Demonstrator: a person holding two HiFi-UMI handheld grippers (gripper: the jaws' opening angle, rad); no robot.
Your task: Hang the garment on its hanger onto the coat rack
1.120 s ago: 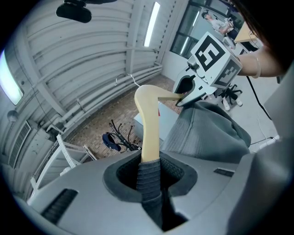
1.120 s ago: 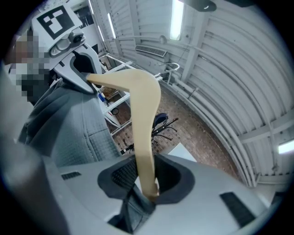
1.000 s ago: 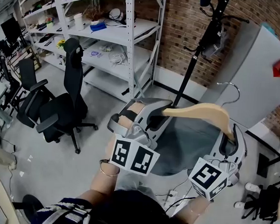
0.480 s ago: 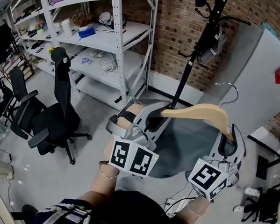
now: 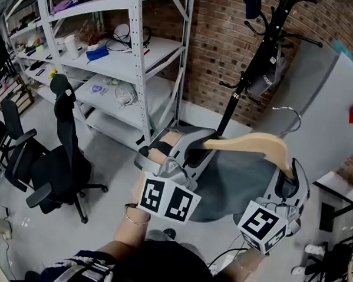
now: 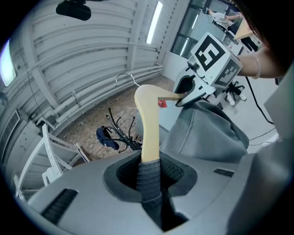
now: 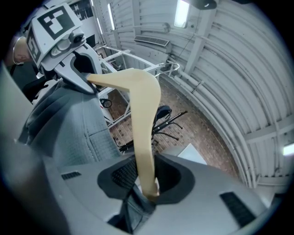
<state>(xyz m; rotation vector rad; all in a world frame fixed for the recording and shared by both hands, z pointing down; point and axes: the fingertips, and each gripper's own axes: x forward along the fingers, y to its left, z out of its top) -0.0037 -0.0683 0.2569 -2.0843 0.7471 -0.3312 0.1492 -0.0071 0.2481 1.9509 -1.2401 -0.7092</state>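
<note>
A pale wooden hanger (image 5: pixel 253 141) with a metal hook (image 5: pixel 287 117) is held level in front of me, a grey garment (image 5: pixel 233 182) draped beneath it. My left gripper (image 5: pixel 197 145) is shut on the hanger's left end, my right gripper (image 5: pixel 288 178) on its right end. In the left gripper view the hanger (image 6: pixel 148 124) and a fold of grey cloth (image 6: pixel 149 174) run between the jaws of the gripper (image 6: pixel 149 172). In the right gripper view the hanger (image 7: pixel 142 128) ends between the jaws of the gripper (image 7: pixel 146 186). The black coat rack (image 5: pixel 251 70) stands just beyond the hanger.
White metal shelving (image 5: pixel 134 47) with small items stands at the left, black office chairs (image 5: pixel 57 161) before it. A dark bag (image 5: pixel 265 71) hangs on the rack. A grey panel (image 5: pixel 326 104) leans at the right against the brick wall (image 5: pixel 217 39).
The shelving and chairs have slid left and down in the head view, and the coat rack looms nearer. Both grippers keep the same hold on the hanger.
</note>
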